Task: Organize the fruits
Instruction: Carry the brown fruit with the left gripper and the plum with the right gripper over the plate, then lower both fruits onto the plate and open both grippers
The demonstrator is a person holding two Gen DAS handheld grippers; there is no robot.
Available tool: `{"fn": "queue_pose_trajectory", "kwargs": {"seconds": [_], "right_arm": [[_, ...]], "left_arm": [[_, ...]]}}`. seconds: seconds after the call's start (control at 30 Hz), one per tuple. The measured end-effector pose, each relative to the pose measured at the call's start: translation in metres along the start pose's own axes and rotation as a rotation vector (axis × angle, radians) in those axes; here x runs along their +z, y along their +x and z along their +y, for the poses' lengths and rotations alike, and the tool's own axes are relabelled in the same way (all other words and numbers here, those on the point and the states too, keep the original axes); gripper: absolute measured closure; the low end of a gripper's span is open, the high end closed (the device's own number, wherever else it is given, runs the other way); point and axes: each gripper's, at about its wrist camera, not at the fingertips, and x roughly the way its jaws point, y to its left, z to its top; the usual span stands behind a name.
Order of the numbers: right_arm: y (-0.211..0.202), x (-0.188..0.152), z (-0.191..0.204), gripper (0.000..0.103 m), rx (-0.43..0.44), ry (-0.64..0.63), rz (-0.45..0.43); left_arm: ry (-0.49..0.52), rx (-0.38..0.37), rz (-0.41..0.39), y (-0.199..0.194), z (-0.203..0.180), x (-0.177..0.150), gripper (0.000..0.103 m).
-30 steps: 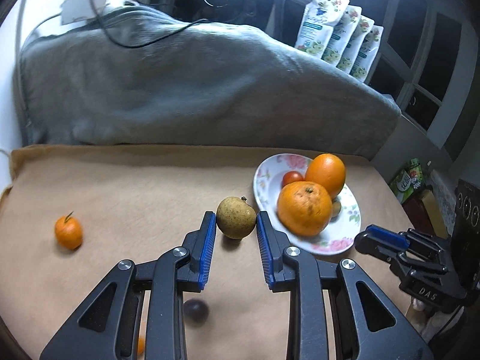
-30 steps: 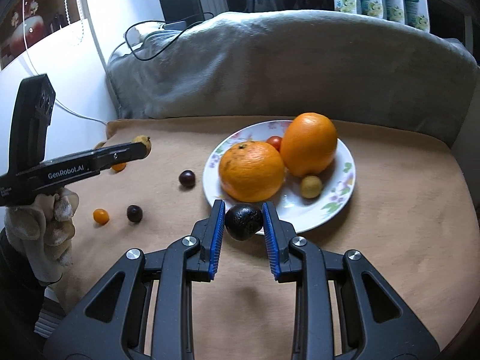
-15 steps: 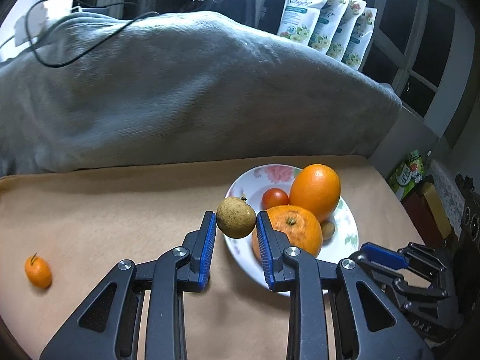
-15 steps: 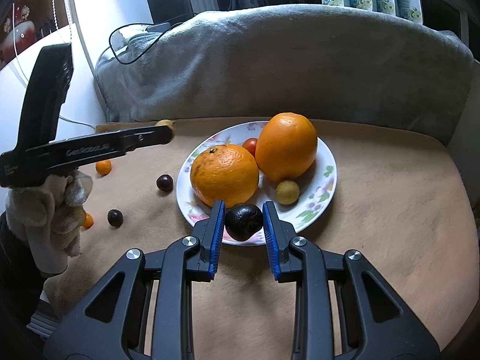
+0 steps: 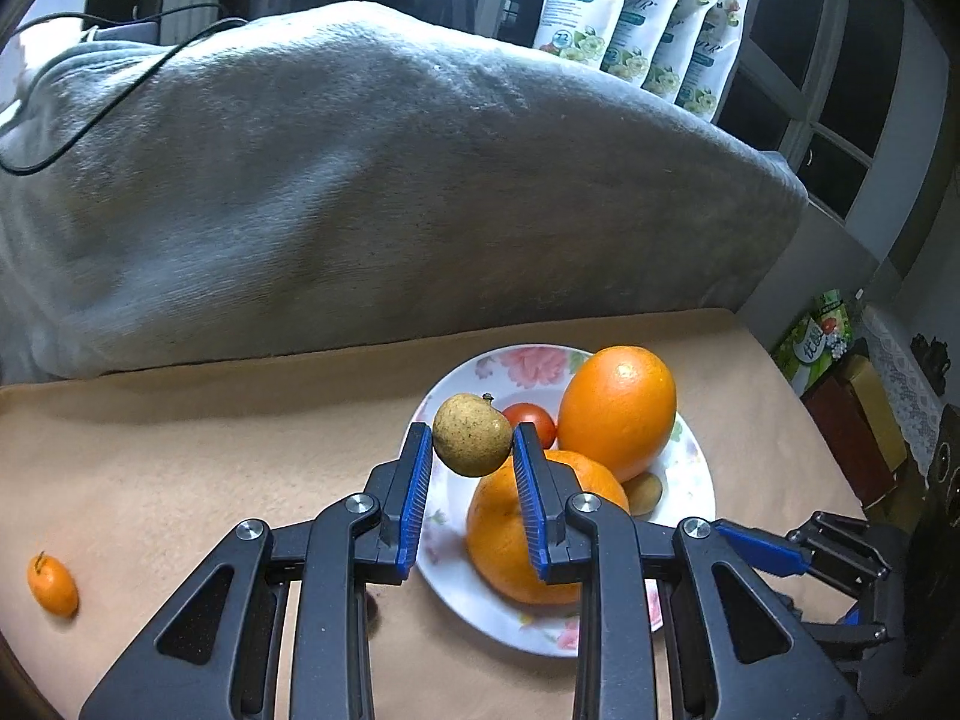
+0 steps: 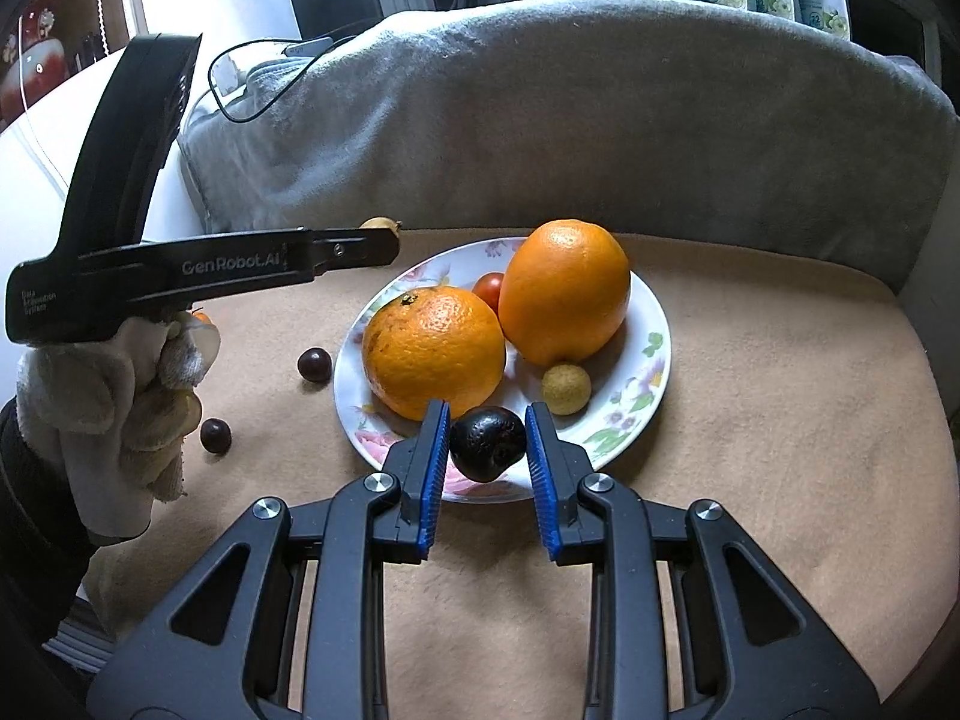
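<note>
My left gripper (image 5: pixel 471 450) is shut on a yellow-brown round fruit (image 5: pixel 471 443) and holds it above the left rim of the floral plate (image 5: pixel 456 576). The plate holds two oranges (image 6: pixel 433 351) (image 6: pixel 564 291), a small red tomato (image 6: pixel 487 288) and a small yellow fruit (image 6: pixel 565 389). My right gripper (image 6: pixel 487 447) is shut on a dark purple fruit (image 6: pixel 487 443) over the plate's near rim (image 6: pixel 651 354). The left gripper also shows in the right wrist view (image 6: pixel 384 243), left of the plate.
Two dark small fruits (image 6: pixel 314 365) (image 6: pixel 215 435) lie on the tan cloth left of the plate. A small orange kumquat (image 5: pixel 53 585) lies far left. A grey blanket-covered mound (image 5: pixel 360 192) backs the table. Pouches (image 5: pixel 642 12) stand behind it.
My left gripper lifted the yellow-brown fruit off the cloth and carried it right, over the plate. My right gripper moved forward with the dark fruit to the plate's near rim.
</note>
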Motion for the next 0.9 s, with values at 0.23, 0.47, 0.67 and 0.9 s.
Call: {"fn": "queue_pose_trajectory", "kwargs": {"seconds": [0.23,0.47,0.67,0.9], "right_arm": [[0.0046,0.0013,-0.0008,0.076,0.002,-0.003,0.006],[0.0056,0.0013,-0.0008,0.076,0.003,-0.002,0.005],[0.0078,0.0014,-0.0011,0.075,0.002,-0.002,0.009],[0.0032,0.0018,0.0007,0.044,0.002,-0.011,-0.016]], "left_arm": [[0.004,-0.008,0.003,0.0049,-0.0037,0.0011,0.077],[0.008,-0.015,0.008,0.0076,-0.0036,0.0017,0.077],[0.012,-0.017,0.007,0.0081,-0.0052,0.0019,0.076],[0.019,-0.019,-0.002,0.0061,-0.0074,0.0021,0.064]]}}
